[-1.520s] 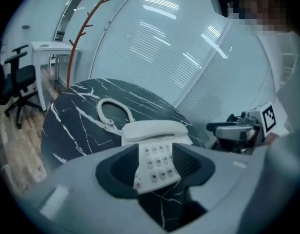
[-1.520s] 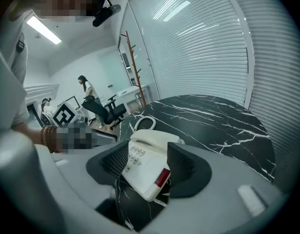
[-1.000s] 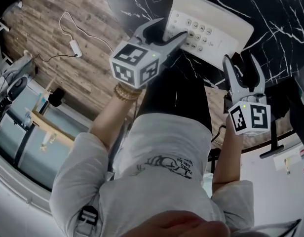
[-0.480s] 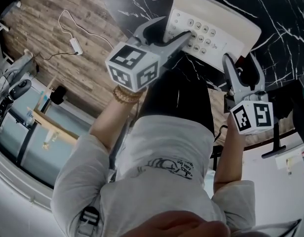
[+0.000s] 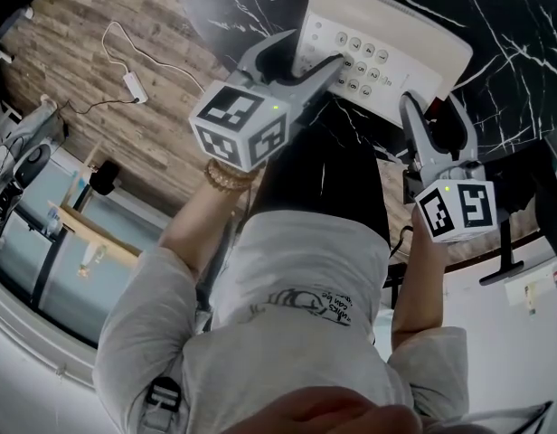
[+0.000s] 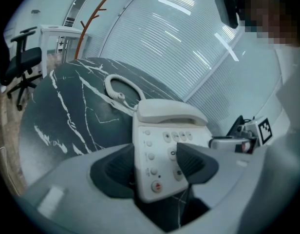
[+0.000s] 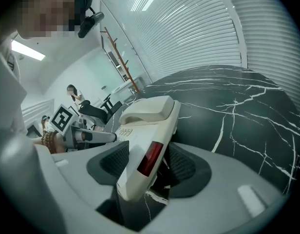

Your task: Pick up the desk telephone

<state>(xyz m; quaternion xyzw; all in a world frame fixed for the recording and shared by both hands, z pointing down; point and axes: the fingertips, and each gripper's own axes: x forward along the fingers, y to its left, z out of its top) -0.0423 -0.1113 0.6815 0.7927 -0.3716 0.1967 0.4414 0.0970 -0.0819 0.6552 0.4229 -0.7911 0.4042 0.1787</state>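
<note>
While the left gripper (image 5: pixel 315 52) clamps the near corner of the desk telephone (image 5: pixel 387 43) at the edge of the marble table (image 5: pixel 514 25), the right gripper (image 5: pixel 434 107) has just been closing around its other side, pads not yet pressing. Lifted unevenly, the loose handset (image 7: pixel 147 108) could slide off its cradle.

Black marble tabletop (image 5: pixel 514 25) with thin white veins, rounded at the edge. Beside it, wood-plank floor (image 5: pixel 89 52) with a white cable and adapter (image 5: pixel 133 85) lying loose. Grey printed T-shirt (image 5: pixel 297 297) filling the lower middle of the head view. Beyond the table, white slatted blinds (image 6: pixel 155 43) along a curved wall, an orange branching stand (image 6: pixel 89 23), a white desk (image 6: pixel 56 31) and a black office chair (image 6: pixel 23 65). Far off in the right gripper view, a small figure of a person (image 7: pixel 73 94).
</note>
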